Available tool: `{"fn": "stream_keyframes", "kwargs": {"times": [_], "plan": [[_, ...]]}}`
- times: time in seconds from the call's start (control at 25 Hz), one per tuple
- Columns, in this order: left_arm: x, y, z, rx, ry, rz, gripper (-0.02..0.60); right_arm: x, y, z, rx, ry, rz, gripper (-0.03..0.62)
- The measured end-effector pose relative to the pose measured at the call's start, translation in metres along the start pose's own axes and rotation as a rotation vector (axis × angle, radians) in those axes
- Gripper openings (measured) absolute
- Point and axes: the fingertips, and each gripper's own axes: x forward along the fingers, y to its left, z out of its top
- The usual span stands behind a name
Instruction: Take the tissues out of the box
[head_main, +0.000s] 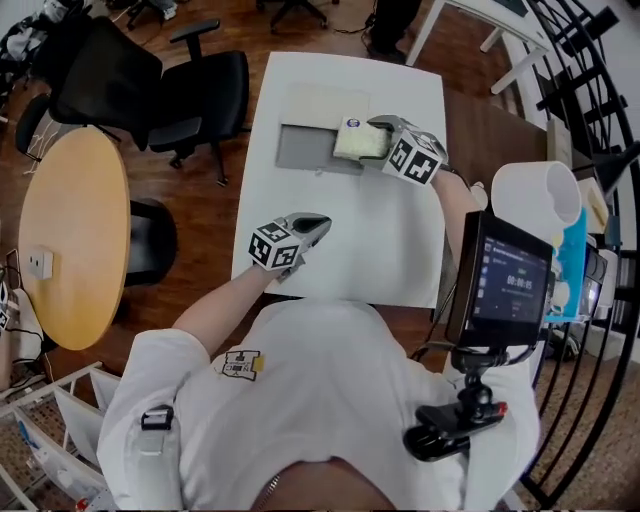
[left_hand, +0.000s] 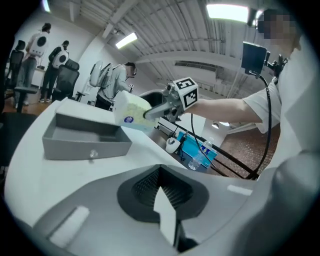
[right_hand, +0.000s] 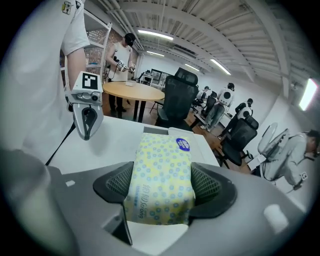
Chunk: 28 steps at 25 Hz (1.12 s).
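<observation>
My right gripper (head_main: 378, 135) is shut on a yellow tissue pack with blue dots (head_main: 350, 145), its pads pressing both long sides (right_hand: 162, 185). It holds the pack (right_hand: 161, 165) in the air just above the right end of the open grey box (head_main: 300, 148), which stands at the far side of the white table (head_main: 390, 240). In the left gripper view the pack (left_hand: 131, 114) hangs past the box (left_hand: 85, 137). The left gripper (head_main: 320, 222) rests low over the table's near left, shut with nothing in it (left_hand: 162, 192).
A pale lid (head_main: 320, 105) lies behind the box. Black office chairs (head_main: 150, 90) and a round wooden table (head_main: 70, 235) stand to the left. A monitor on a stand (head_main: 500, 285) and a white cylinder (head_main: 535, 200) crowd the right. People stand in the background.
</observation>
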Motion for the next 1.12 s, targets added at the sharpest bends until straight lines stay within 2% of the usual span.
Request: {"fn": "stream_keyframes", "kwargs": {"times": [0.24,0.52,0.72,0.96,1.12], "plan": [[0.035,-0.035,0.05,0.108,-0.031,-0.072,-0.006,-0.071,0.026,-0.047,0.091,0.038,-0.108,0.351],[0.101,-0.079,0.088,0.221,0.006,-0.202,-0.005,-0.123,0.064,-0.111,0.281,0.084,-0.252,0.348],[0.14,-0.111,0.077,0.263,0.069,-0.27,-0.005,-0.144,0.094,-0.153,0.431,0.118,-0.357,0.347],[0.159,-0.133,0.059,0.27,0.132,-0.32,-0.005,-0.156,0.099,-0.174,0.61,0.132,-0.497,0.347],[0.167,-0.135,0.049,0.275,0.163,-0.332,-0.005,-0.151,0.122,-0.188,0.755,0.171,-0.546,0.345]]}}
